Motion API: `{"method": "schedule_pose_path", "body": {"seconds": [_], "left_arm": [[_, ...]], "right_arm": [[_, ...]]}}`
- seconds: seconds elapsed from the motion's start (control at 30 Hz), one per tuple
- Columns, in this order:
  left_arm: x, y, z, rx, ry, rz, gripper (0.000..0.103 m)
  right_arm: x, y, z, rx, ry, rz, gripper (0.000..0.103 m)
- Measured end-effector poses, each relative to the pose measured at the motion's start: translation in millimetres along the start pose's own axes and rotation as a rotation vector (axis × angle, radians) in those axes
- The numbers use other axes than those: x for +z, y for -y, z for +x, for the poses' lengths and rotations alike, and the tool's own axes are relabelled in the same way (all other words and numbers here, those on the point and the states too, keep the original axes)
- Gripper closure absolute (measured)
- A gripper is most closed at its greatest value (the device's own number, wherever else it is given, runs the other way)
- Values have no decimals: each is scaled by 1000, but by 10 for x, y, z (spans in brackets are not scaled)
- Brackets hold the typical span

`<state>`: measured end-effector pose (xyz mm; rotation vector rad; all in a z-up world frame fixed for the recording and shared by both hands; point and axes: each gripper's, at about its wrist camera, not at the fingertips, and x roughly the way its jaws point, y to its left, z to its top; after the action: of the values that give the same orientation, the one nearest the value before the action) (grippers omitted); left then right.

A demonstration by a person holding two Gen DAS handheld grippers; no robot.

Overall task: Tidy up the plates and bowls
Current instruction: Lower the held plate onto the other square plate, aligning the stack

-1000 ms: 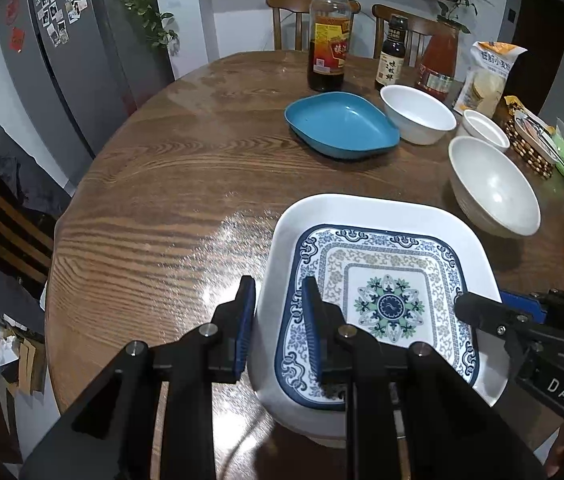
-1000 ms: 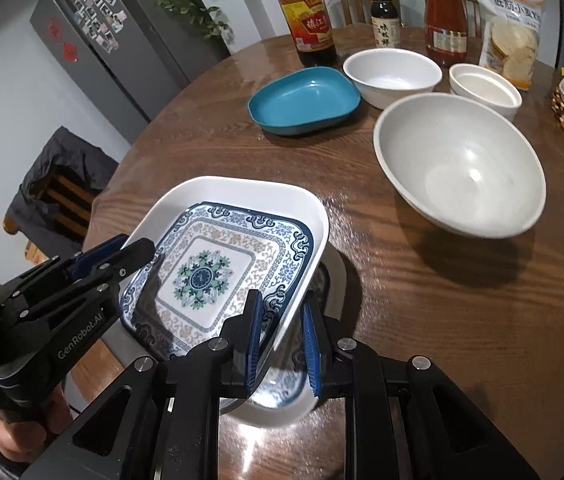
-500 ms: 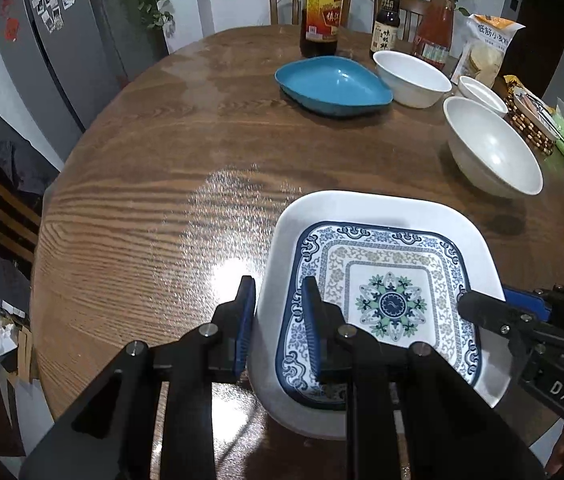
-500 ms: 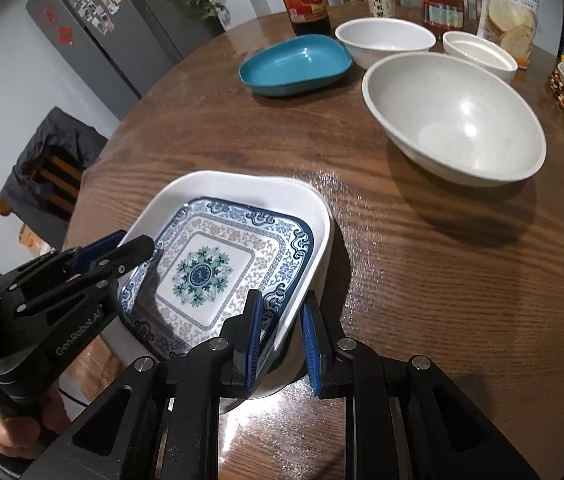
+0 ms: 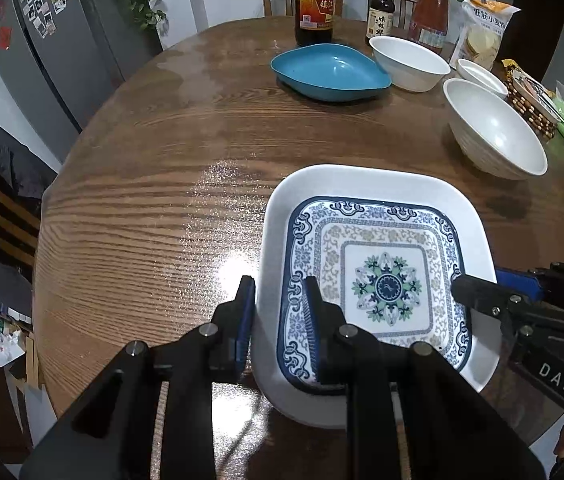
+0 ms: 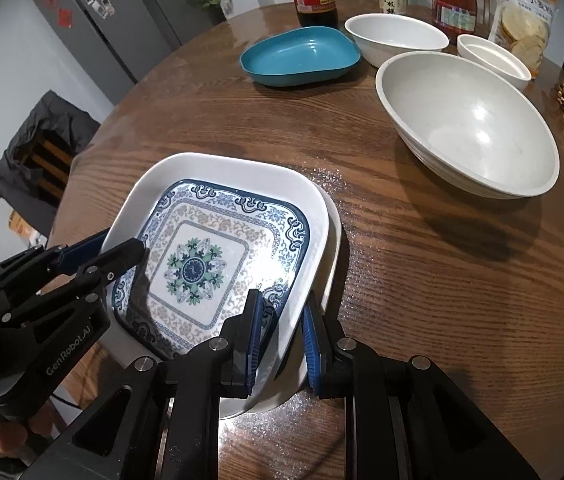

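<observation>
A stack of square plates sits at the table's near edge: a blue-patterned plate inside a white dish, with another white rim under it at the right. My left gripper is shut on the stack's left rim. My right gripper is shut on its right rim. A blue dish, a large white bowl and two smaller white bowls stand farther back.
Sauce bottles line the far edge, with chairs behind. A snack bag and a beaded tray sit at the right. A grey fridge stands to the left.
Both grippers keep their hold on the plate stack. The stack has come lower, closer to the tabletop, and the far dishes now look farther off.
</observation>
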<state>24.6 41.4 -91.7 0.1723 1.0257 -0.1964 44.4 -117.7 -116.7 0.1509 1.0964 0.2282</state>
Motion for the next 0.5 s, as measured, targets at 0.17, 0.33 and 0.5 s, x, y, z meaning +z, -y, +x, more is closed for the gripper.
{"method": "schedule_pose_path", "body": {"seconds": [0.17,0.33,0.5], "left_arm": [[-2,22,4,8,3,9,81],[-6,27,0,9,6,15,81],[-19,46,-5,18,13,22,81]], "right_arm": [[1,2,5,-1,-2,-1,81],[-7,-9,4,1,0,-6,81],[-14,-14,14,5,2,-11,81]]}}
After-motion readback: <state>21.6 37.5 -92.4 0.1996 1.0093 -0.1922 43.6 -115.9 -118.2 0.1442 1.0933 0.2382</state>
